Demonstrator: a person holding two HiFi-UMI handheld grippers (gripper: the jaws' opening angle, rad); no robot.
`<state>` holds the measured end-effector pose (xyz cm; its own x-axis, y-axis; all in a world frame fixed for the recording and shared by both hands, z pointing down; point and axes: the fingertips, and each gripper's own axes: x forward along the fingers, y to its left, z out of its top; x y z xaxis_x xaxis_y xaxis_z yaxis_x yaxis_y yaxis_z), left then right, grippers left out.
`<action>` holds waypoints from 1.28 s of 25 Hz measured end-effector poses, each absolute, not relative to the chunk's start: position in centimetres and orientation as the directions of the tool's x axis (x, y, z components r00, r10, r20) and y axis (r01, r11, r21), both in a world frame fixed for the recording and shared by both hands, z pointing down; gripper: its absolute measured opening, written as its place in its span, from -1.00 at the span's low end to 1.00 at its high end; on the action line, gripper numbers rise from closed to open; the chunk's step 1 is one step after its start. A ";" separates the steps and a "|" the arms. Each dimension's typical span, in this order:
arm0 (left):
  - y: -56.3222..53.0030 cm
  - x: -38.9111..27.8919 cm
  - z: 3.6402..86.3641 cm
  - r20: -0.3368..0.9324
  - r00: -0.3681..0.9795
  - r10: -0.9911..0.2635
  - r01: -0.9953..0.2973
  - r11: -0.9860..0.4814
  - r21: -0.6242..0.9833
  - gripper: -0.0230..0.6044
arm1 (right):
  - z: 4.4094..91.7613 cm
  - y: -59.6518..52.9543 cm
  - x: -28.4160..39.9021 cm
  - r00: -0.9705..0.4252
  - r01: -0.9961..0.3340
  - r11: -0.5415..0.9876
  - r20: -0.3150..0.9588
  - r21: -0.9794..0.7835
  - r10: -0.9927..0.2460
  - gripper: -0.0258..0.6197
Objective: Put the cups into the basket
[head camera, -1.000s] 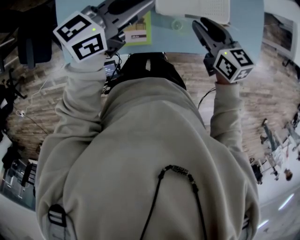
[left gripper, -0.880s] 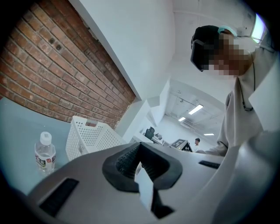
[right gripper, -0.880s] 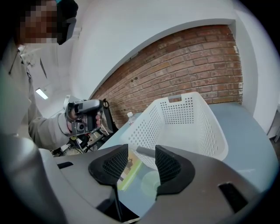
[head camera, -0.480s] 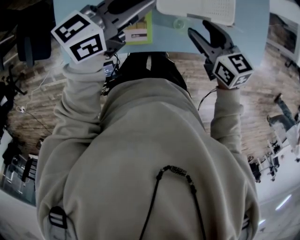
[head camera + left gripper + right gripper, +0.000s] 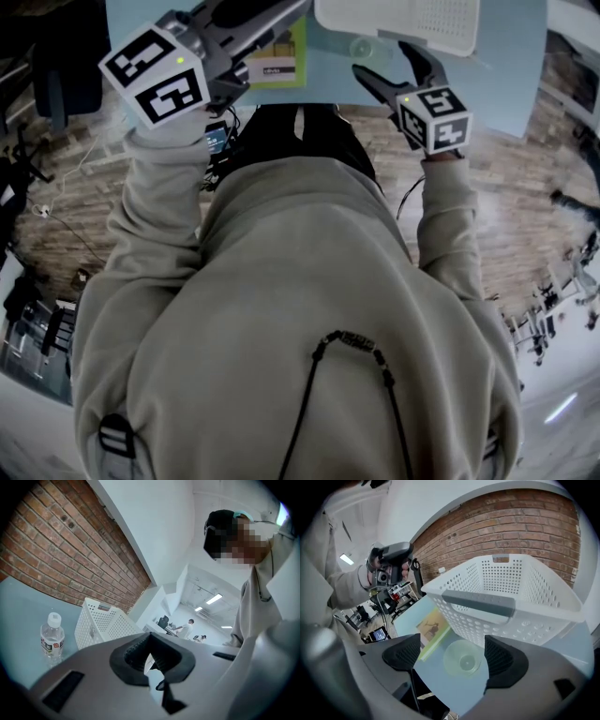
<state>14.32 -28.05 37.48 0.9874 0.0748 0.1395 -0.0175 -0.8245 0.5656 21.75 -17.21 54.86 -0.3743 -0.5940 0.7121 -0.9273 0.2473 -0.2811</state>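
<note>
While the right hand-held gripper (image 5: 452,658) tilts down over the pale blue desk (image 5: 446,684), its jaws stand wide apart, having just been opening. Nothing is pinched. A clear cup (image 5: 465,660) sits on the desk below and shows framed between the two black pads, touched by neither. Seems to stand mouth up, though the clear plastic makes that hard to call.

White perforated basket (image 5: 520,592) stands on the desk just beyond the cup, very near or touching its nearer wall. A grey handle bar (image 5: 478,603) runs along the rim facing the gripper. No cup shows in the part of the inside that is visible.

Green-edged booklet (image 5: 432,626) lies flat on the desk left of the cup, near it.

Left hand-held gripper (image 5: 149,660) is held up, roughly level, well apart from the cup. Its pads sit together with only a sliver of light between them and nothing gripped. From its own view the basket appears ahead on the desk, with a small capped water bottle (image 5: 51,638) upright to the left of it, against a brick wall (image 5: 56,550).

Head view: the person wears a beige hooded top (image 5: 281,319), with both arms raised toward the desk edge.
</note>
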 end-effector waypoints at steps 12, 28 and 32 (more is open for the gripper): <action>-28.6 12.6 38.2 0.125 0.991 0.043 -0.039 -0.810 0.585 -0.93 | 60.8 -17.0 21.2 -0.332 -0.936 0.270 0.826 -0.226 -0.456 0.41; -27.8 11.9 39.2 0.139 0.990 0.034 -0.054 -0.811 0.582 -0.93 | 62.9 -17.1 21.6 -0.241 -0.953 0.275 0.876 -0.131 -0.418 0.27; -27.5 12.1 39.2 0.146 0.988 0.046 -0.048 -0.812 0.581 -0.93 | 62.7 -17.2 21.6 -0.248 -0.952 0.272 0.875 -0.140 -0.415 0.27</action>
<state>12.08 -27.48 39.18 0.9882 0.0463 0.1459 -0.0478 -0.8123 0.5813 21.61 -17.16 62.66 -0.2477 -0.4150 0.8755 -0.9520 0.2721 -0.1404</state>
